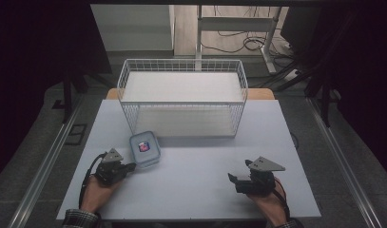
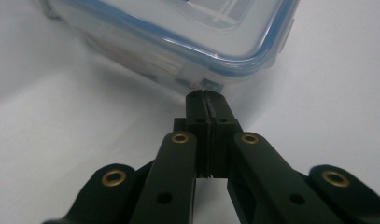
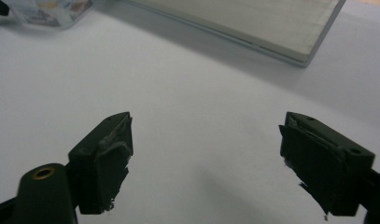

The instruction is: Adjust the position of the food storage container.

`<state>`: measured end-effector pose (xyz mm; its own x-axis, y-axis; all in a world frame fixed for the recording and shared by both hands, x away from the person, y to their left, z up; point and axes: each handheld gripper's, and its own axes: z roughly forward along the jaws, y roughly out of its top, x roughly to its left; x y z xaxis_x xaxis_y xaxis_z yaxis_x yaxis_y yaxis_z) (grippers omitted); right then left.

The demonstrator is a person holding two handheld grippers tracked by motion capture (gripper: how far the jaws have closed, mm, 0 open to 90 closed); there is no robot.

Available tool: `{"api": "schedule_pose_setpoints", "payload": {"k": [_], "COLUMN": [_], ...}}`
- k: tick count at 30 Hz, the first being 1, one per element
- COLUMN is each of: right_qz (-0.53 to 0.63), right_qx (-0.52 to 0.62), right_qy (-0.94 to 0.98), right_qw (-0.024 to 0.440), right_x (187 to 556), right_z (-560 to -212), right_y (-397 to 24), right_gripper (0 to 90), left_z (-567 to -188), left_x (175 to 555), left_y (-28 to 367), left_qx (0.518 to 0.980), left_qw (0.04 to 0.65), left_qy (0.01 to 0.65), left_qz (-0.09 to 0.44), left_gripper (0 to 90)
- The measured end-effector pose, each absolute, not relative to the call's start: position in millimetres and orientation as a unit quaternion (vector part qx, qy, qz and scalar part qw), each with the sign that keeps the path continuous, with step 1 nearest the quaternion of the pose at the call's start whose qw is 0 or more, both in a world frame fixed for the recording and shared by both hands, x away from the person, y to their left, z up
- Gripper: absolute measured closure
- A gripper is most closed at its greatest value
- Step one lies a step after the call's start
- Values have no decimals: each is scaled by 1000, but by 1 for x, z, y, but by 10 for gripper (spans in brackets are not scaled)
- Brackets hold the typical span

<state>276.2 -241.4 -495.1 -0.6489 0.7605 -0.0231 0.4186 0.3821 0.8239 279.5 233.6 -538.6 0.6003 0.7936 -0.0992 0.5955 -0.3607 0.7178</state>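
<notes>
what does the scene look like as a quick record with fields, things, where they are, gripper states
container: clear box with blue-rimmed lid, on the table, in front of the wire basket's left end
wire basket: white, at the table's far side
table: pale
left gripper: shut, tips at the container's lower edge; a grip cannot be told
right gripper: open, nothing between its jaws, over bare table

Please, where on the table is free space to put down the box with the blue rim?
Bare tabletop lies between the left gripper and the right gripper, in front of the wire basket. The near-left part is crowded: the lidded box sits against the left gripper's shut jaws.
</notes>
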Motion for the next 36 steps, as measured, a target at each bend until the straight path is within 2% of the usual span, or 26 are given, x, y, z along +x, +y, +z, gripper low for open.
{"api": "schedule_pose_setpoints", "payload": {"k": [8,12,14,16,19,26,32,36], "right_qz": [421,417,411,410,409,408,404,404], "right_qx": [363,361,361,360,360,361,354,351], "right_qy": [807,809,812,813,814,817,824,826], "right_qw": [202,202,203,202,199,189,183,179], "right_x": [276,276,276,276,276,278,280,282], "right_z": [-495,-495,-495,-496,-496,-497,-498,-498], "right_y": [-241,-241,-240,-240,-240,-238,-234,-233], "right_gripper": [190,194,193,194,200,218,243,262], "left_z": [-539,-539,-536,-531,-521,-517,-528,-528], "left_x": [290,294,291,291,295,327,353,353], "left_y": [209,195,199,211,236,261,253,249], "left_qx": [823,827,829,812,786,758,767,769], "left_qw": [379,390,379,392,401,399,394,395], "left_qy": [406,397,402,420,449,479,475,473], "left_qz": [116,77,88,98,141,192,176,169], "left_gripper": [900,900,900,900,900,900,900,900]}}
